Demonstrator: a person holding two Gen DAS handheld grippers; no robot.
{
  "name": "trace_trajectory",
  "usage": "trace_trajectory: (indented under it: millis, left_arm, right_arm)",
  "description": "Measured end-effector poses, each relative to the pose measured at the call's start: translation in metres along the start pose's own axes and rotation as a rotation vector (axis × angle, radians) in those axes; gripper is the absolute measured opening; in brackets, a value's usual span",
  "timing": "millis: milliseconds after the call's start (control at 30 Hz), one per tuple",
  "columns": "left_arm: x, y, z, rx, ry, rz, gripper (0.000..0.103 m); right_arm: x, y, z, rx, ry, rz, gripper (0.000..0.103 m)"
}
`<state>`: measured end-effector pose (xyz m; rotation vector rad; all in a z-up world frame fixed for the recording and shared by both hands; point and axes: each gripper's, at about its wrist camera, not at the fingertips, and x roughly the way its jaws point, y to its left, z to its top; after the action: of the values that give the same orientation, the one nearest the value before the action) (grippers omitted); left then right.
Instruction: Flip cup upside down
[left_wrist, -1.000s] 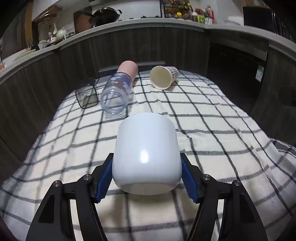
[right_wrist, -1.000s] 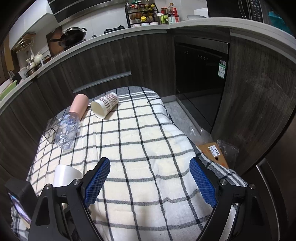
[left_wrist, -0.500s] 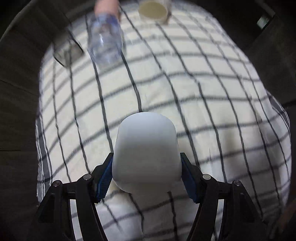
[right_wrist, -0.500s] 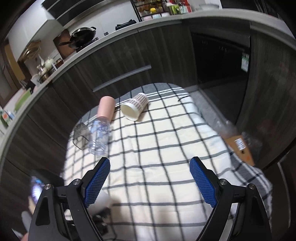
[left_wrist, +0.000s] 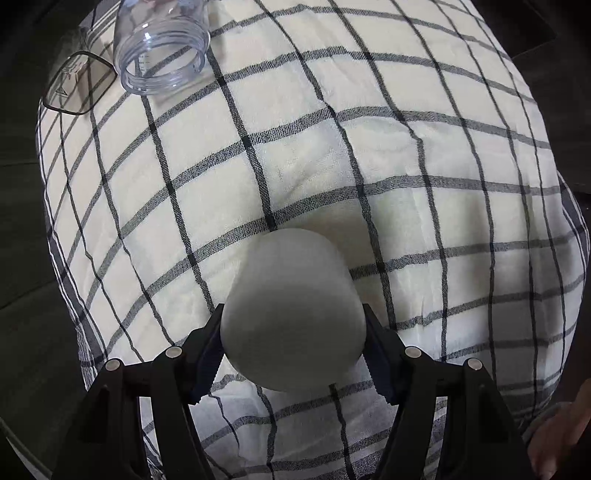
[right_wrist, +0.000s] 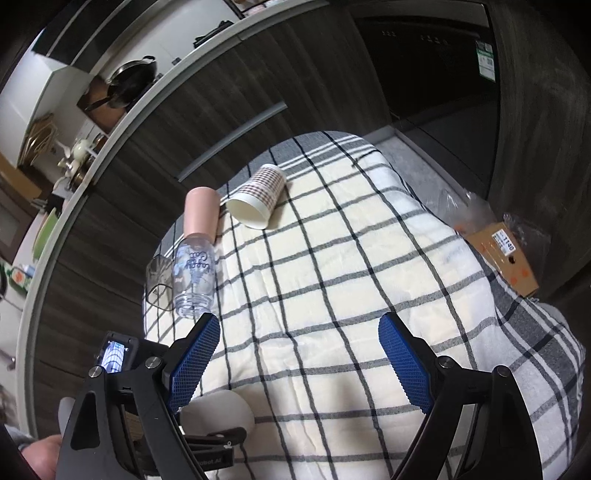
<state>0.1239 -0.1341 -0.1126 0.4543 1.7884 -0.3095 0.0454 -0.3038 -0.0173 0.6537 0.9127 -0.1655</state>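
Left hand-held gripper (left_wrist: 293, 350) pinching white cup (left_wrist: 293, 314) | right hand-held gripper (right_wrist: 299, 365) spread wide

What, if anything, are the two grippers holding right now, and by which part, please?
The left gripper clamps the white cup by its side walls near one end. The right gripper is open and holds nothing.

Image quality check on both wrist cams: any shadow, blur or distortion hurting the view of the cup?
Left wrist: white cup is sharp but its near face is in shadow, grey; the checked cloth bulges from fisheye; corners vignette black. Right wrist: cabinet fronts bow strongly, the far-left edge smears, and the cup shows only partly behind the left gripper; the paper cup stays crisp.
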Motion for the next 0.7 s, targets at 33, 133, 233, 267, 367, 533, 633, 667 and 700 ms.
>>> trace_trajectory:
  millis: [33, 133, 233, 267, 367, 533, 633, 667, 700]
  left_arm:
    - [0.002, 0.000, 0.000, -0.002, 0.004, 0.004, 0.067]
    - [0.007, -0.001, 0.001, -0.006, 0.001, 0.002, 0.068]
    - [0.010, -0.005, -0.004, -0.002, -0.023, -0.002, 0.072]
    - [0.010, -0.006, -0.006, 0.000, -0.035, -0.006, 0.078]
    - [0.000, -0.007, -0.008, -0.007, -0.079, -0.013, 0.085]
    - [-0.029, -0.010, -0.021, -0.029, -0.227, -0.034, 0.088]
    - [-0.046, -0.007, -0.033, -0.048, -0.339, -0.057, 0.089]
    - [-0.051, -0.006, -0.039, -0.056, -0.384, -0.063, 0.089]
    - [-0.056, -0.008, -0.044, -0.061, -0.417, -0.069, 0.089]
  right_arm:
    - [0.001, -0.001, 0.001, 0.003, 0.002, 0.002, 0.088]
    - [0.002, -0.003, 0.002, 0.001, 0.003, 0.002, 0.088]
    - [0.001, -0.003, 0.002, 0.001, 0.001, 0.000, 0.088]
    - [0.001, -0.003, 0.002, 0.001, 0.001, 0.001, 0.088]
    - [0.000, -0.004, 0.003, -0.001, -0.002, 0.000, 0.088]
    - [-0.011, 0.000, 0.003, -0.023, -0.027, -0.002, 0.088]
    - [-0.021, 0.006, 0.001, -0.053, -0.056, -0.010, 0.088]
    - [-0.025, 0.008, -0.001, -0.065, -0.066, -0.013, 0.088]
    - [-0.029, 0.010, -0.003, -0.083, -0.080, -0.020, 0.088]
